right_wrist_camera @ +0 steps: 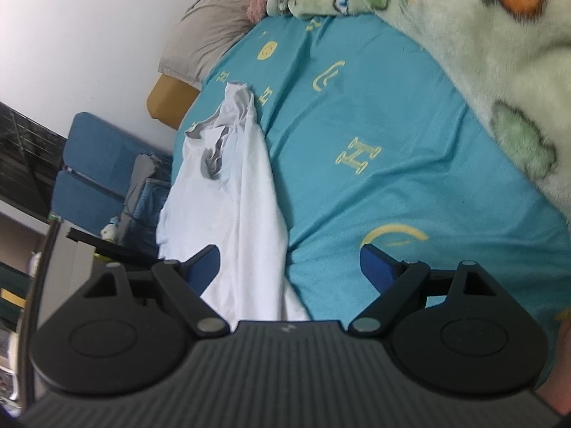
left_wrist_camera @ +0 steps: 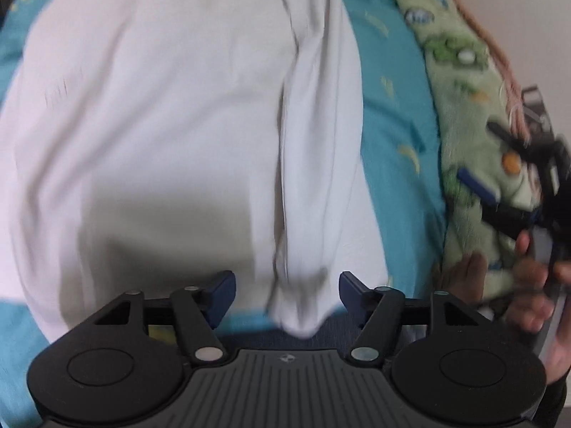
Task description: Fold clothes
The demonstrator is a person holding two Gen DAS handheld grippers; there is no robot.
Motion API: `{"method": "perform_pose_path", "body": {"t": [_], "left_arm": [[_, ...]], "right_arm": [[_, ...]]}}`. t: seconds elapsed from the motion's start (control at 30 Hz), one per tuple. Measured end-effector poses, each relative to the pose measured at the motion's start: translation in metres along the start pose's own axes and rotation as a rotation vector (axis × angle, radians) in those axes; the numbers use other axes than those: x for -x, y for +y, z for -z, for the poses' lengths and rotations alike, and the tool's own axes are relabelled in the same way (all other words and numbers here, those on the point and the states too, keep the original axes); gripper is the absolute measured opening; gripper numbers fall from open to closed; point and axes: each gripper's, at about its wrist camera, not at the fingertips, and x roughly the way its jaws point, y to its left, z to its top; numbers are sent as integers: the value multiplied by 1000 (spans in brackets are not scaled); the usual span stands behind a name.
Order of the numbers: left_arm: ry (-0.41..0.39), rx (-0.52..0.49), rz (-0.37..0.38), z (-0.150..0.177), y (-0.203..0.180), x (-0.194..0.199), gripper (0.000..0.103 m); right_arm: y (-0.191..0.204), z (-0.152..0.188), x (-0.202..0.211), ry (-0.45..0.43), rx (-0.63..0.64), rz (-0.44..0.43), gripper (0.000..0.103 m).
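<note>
On the teal bedsheet, toward 9 o'clock in the right wrist view, lies the white shirt, collar end far, hem end near; one long side already appears turned in, a raised lengthwise fold running from 12 down to 6 o'clock in the left wrist view. Left gripper hovers just above the near end of that fold, jaws spread, nothing pinched; a bunched corner of cloth sits between the pads but whether it touches them cannot be told through the blur. Right gripper also released, jaws wide, held over bare sheet just beside the shirt's edge. Green fleece blanket heaped at 1 to 3 o'clock, well apart from the shirt. Step judged: between folds, side fold laid, hands repositioning. Next move likely calls for pinching both near hem corners and carrying them toward the collar, keeping the folded edge from slipping open.
</note>
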Motion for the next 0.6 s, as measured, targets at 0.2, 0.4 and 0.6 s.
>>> {"method": "perform_pose_path", "body": {"t": [0.2,0.4,0.6], "left_arm": [[-282,51,-29,-103,5,-4,72],[-461,1,-96,-197,1,-43,72],[-547,-64,-177,-236,-11,-91,56]], "right_arm": [[11,-4,-8,-63,75,59,87],[29,2,-31,-58,252,119,87],[36,-4,-53,-56,302,117,86]]}}
